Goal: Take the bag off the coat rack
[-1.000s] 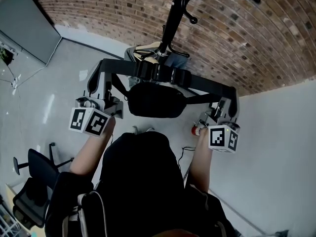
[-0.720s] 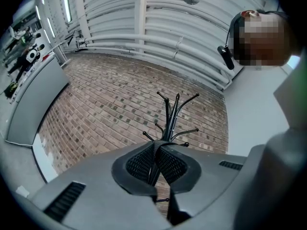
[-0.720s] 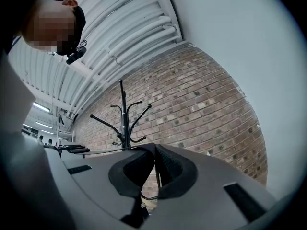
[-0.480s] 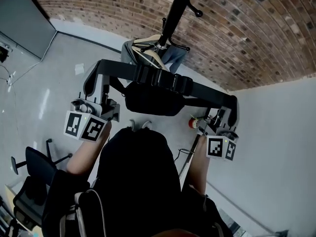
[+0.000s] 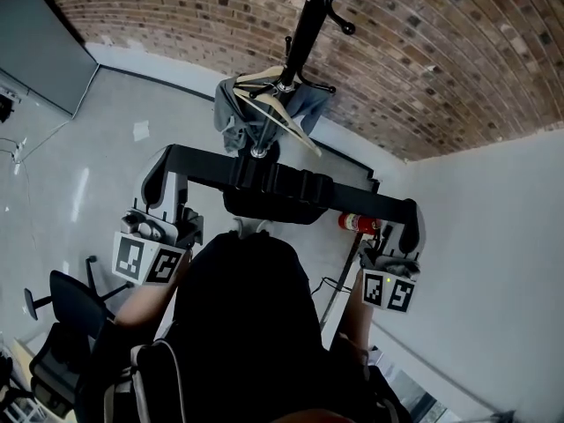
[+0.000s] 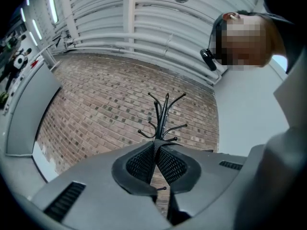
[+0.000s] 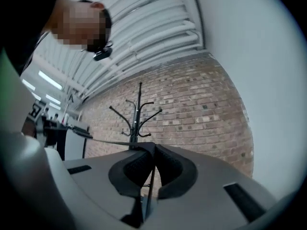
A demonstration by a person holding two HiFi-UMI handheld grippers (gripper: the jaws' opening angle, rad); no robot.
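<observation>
Between the two grippers, low in front of the person's chest, black bag [image 5: 269, 205] hangs under its strap [image 5: 352, 201]. It is off the coat rack [image 5: 304, 33] and on none of the hooks. Strap runs as a near-straight band from left to right, padded section in the middle just above the bag body.

Left gripper [image 6: 155, 150]: mesh pads pressed together, only a thin dark edge between them. In head view the strap's left end loops up from this gripper, so it is pinched on the strap. Right gripper [image 7: 153, 152]: pads likewise closed. A thin strap line comes in from the left and ends in the pinch. Both marker cubes face the head camera, left [image 5: 141, 258] and right [image 5: 389, 291].

Rack pole stands behind the bag, upright against the brick wall [image 5: 176, 16], hooks at the top edge of head view. Both gripper views show the rack well apart from the jaws.

At the rack's foot there is a grey-blue garment [image 5: 231, 113] with a wooden hanger [image 5: 278, 113] lying over it. The hanger's lower end overlaps the strap in the picture; cannot tell if they touch.

Red fire extinguisher [image 5: 356, 224] sits on the floor near the white wall [image 5: 493, 263], just beside the strap's right part in frame. Office chair [image 5: 62, 320] is at lower left, and the grey floor [image 5: 70, 148] is glossy.
</observation>
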